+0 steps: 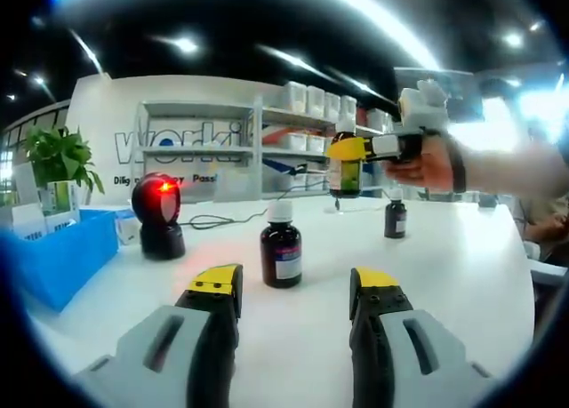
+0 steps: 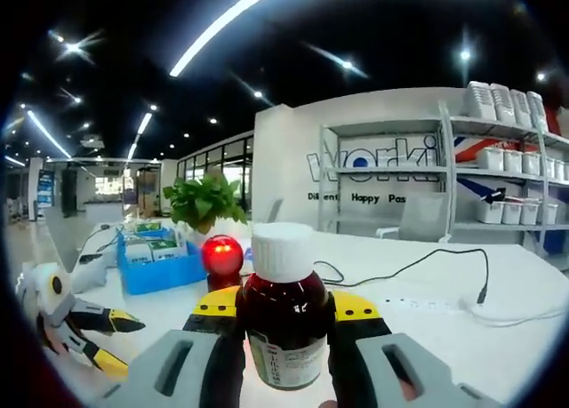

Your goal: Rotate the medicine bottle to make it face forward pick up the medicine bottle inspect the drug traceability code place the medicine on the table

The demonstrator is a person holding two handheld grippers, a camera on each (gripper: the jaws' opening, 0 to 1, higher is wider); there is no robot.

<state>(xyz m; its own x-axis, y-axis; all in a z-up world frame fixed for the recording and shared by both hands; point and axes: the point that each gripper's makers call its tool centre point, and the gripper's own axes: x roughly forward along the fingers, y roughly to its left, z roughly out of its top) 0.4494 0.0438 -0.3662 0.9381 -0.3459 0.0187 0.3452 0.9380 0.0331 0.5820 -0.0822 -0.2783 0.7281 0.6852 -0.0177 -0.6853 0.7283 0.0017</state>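
In the right gripper view a dark brown medicine bottle [image 2: 284, 324] with a white cap stands upright between the yellow-tipped jaws of my right gripper [image 2: 284, 310], which is shut on it and holds it above the table. The left gripper view shows that same gripper [image 1: 348, 150] raised at the far right, a hand behind it, the held bottle [image 1: 345, 172] hanging under it. My left gripper [image 1: 295, 288] is open low over the white table [image 1: 444, 266]. Just ahead of it stands a second brown bottle [image 1: 281, 245], and a smaller one [image 1: 396, 215] stands farther back.
A black scanner with a red glowing lens [image 1: 160, 214] stands at the left, and it shows again [image 2: 221, 257] behind the held bottle. A blue bin [image 1: 58, 257] and a potted plant [image 1: 58, 164] sit at the far left. Black cables [image 2: 418, 270] trail across the table; shelves [image 2: 498, 186] line the back.
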